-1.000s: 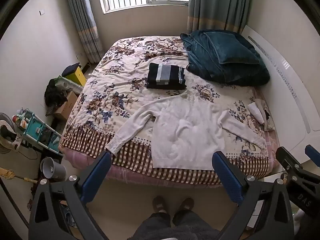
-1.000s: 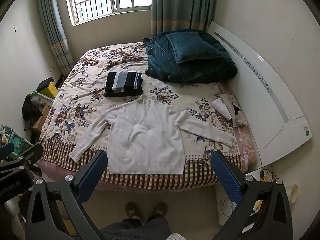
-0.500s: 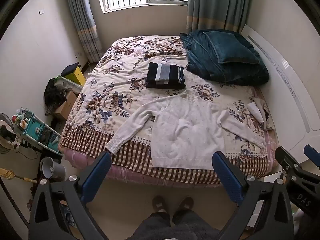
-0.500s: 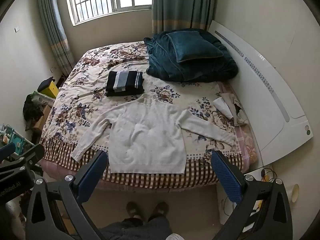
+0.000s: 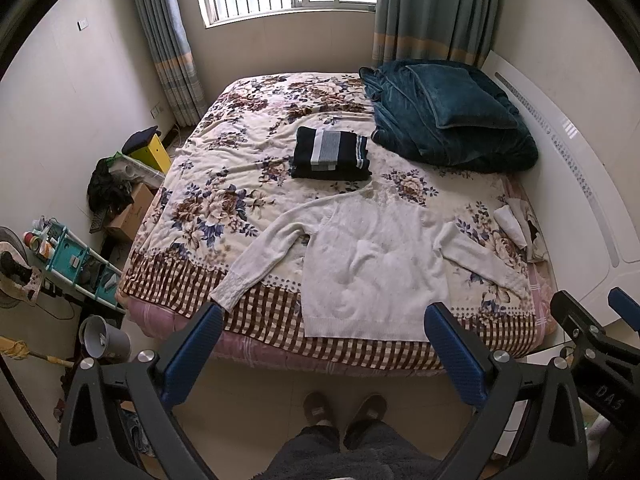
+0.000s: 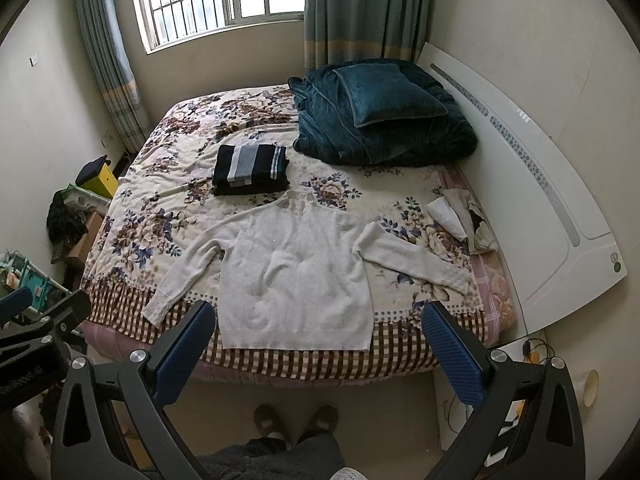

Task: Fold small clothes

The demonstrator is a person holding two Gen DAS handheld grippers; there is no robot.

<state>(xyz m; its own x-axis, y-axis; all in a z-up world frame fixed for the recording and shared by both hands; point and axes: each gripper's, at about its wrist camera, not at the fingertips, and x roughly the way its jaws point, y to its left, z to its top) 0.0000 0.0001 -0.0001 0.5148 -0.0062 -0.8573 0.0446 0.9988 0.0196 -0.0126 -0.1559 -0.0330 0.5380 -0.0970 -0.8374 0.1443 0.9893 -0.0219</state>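
From where I hold the rig, the white sweater lies flat and face-up on the near half of the bed, its hem reaching the checked border at the mattress edge nearest me. Both sleeves are spread out and angled down to the sides; the cuff on the left-hand side of the view drapes onto the checked strip, the other ends near the pink corner of the bedding. The knit looks cream-white and fuzzy, with a few soft ridges across the belly and a lacy patch at the neckline. Just beyond the collar sits a folded dark striped garment, apart from the sweater by a narrow strip of floral cover. A teal blanket with a matching pillow is heaped at the far corner by the white headboard, and a small crumpled pale cloth lies beside the headboard.

My left gripper hangs above the floor in front of the bed, blue pads spread wide, nothing between them. My right gripper is likewise wide apart and empty, clear of the fabric.
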